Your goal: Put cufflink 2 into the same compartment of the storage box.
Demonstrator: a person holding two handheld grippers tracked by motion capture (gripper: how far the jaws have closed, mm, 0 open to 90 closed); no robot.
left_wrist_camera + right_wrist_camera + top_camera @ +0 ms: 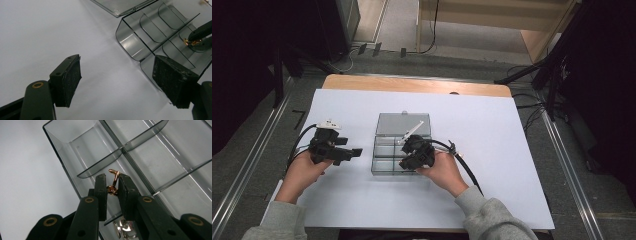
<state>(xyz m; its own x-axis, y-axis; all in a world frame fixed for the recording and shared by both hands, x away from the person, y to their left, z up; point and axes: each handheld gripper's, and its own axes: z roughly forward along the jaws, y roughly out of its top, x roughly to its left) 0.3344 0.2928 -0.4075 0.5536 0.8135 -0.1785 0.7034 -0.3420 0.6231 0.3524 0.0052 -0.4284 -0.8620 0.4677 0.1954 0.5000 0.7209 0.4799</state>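
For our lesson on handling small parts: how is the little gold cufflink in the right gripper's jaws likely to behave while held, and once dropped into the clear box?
The gold cufflink looks like stiff, shiny metal, so it probably won't bend but may slip between the right gripper pads. Being tiny, it is likely light. Its rounded end could let it roll or bounce slightly on the smooth floor of the clear box, though the dividers should contain it.

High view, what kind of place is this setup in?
Probably a lab or studio rigged for recording, not a home: a table under a white sheet, dark stands and loose cables on the grey floor, and metal rails along both sides.
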